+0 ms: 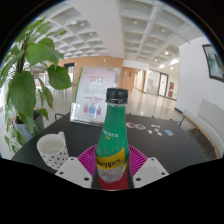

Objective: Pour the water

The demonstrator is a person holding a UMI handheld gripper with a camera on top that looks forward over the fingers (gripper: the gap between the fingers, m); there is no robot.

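Tool (111,170) fingers are closed against 1 green bottle (112,140), black-capped, held upright at lower centre of the frame. 1 white dotted cup (53,150) is seen at lower left on the dark table (170,140); 1 plant (30,75) fills the upper left.

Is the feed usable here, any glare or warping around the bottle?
Gripper view: heavy fisheye bend, ceiling grid and walls curve; bright overhead panels glare but wash nothing out; green bottle between the tool fingers reads sharp; white cup beside it is clear.

Glossy green plastic bottle (113,143) with matt black cap; white paper cup (53,150); dark matt tabletop (170,140).
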